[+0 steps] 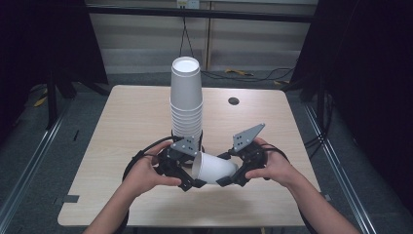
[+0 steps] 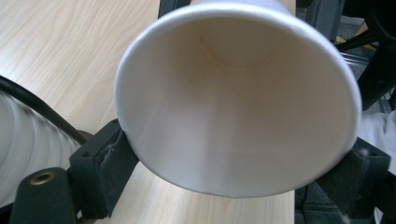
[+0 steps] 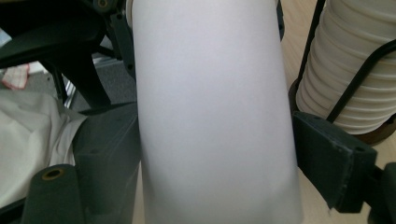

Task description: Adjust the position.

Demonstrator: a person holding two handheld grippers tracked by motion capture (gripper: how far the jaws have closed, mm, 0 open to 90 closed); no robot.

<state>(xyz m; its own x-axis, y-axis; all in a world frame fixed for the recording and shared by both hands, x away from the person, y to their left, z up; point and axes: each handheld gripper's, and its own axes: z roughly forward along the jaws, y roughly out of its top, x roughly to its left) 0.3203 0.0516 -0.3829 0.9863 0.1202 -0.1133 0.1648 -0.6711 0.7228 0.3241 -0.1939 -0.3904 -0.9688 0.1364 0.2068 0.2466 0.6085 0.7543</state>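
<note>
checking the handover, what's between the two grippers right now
A single white paper cup lies on its side between the left gripper and the right gripper, as the high view shows.

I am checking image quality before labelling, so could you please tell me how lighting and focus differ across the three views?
High view: dim, dark surroundings, the stack of cups and table evenly lit. Left gripper view: the single cup glows warm inside, slightly soft. Right gripper view: that cup's wall is pale, featureless, too close for sharp focus.
</note>
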